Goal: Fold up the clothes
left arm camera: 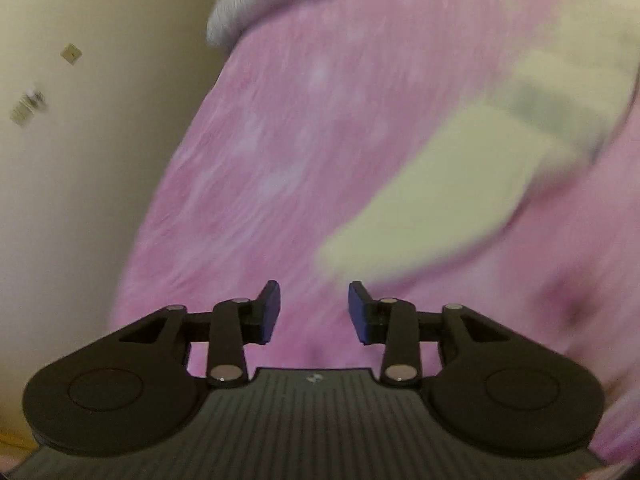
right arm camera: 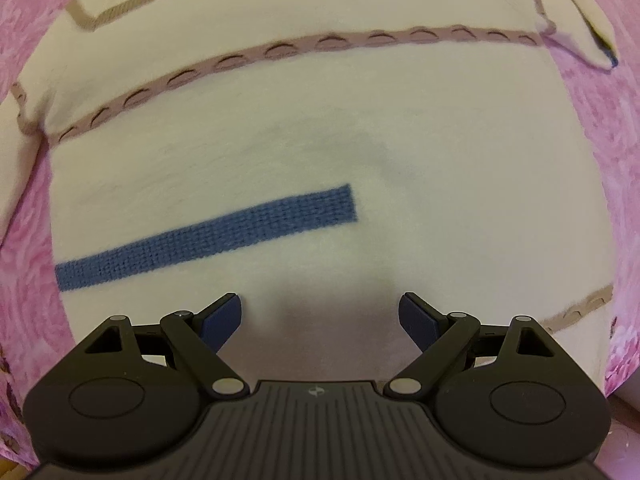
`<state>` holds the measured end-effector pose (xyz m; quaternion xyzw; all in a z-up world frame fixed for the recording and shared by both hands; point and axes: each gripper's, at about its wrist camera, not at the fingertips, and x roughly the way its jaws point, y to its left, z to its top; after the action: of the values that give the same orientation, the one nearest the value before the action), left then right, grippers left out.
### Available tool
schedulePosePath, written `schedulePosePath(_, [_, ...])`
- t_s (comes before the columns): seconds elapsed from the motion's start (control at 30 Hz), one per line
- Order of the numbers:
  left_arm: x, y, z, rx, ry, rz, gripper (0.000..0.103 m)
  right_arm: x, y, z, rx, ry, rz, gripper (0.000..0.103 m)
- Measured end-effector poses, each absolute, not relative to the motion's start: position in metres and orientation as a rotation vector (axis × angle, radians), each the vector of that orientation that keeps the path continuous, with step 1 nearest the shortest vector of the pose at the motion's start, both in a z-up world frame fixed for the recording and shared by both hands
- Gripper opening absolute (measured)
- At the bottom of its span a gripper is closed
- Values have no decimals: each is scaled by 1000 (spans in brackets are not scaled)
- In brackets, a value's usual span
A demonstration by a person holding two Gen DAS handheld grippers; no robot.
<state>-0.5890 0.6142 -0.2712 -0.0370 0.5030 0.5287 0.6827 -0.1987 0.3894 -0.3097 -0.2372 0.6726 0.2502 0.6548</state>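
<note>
Hovering with fingers spread wide and empty, the right claw (right arm camera: 320, 322) hangs just over a cream garment (right arm camera: 300, 128) lying flat on the pink bedspread (right arm camera: 600, 140); the left claw (left arm camera: 314, 312), also parted and empty, hangs beside it; best to pinch an edge cleanly, not the middle.

matt knitted cream garment (right arm camera: 320, 128), soft pink floral cloth bedsheet (left arm camera: 300, 140), matt black plastic tongs (right arm camera: 321, 316)

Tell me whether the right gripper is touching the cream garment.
Cannot tell. The right wrist view shows the right gripper open over the cream garment, nothing between its fingers, but does not show whether the fingertips meet the cloth.
</note>
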Motion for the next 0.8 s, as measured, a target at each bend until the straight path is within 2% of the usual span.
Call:
schedulePosePath(0.03, [-578, 618, -276, -79, 1121, 1162, 45, -197, 386, -310, -523, 1522, 556, 88])
schedulePosePath(0.13, [-543, 630, -291, -68, 1099, 1089, 45, -189, 373, -307, -471, 1494, 548, 88])
schedulePosePath(0.27, [-544, 643, -332, -82, 1233, 1128, 49, -173, 347, -300, -416, 1448, 579, 88])
schedulePosePath(0.3, [-546, 640, -333, -82, 1256, 1165, 53, -179, 333, -301, -408, 1440, 581, 88])
schedulePosePath(0.4, [-533, 628, -320, -101, 1349, 1265, 50, -179, 315, -296, -373, 1428, 537, 88])
schedulePosePath(0.47, [-515, 608, -304, -136, 1348, 1272, 49, -163, 296, -303, -344, 1429, 509, 85])
schedulePosePath(0.6, [-432, 537, -277, -218, 1283, 1118, 50, -89, 251, -311, -294, 1400, 508, 75])
schedulePosePath(0.8, [-283, 453, -273, -427, 1201, 912, 51, 2, 185, -312, -321, 1334, 531, 70])
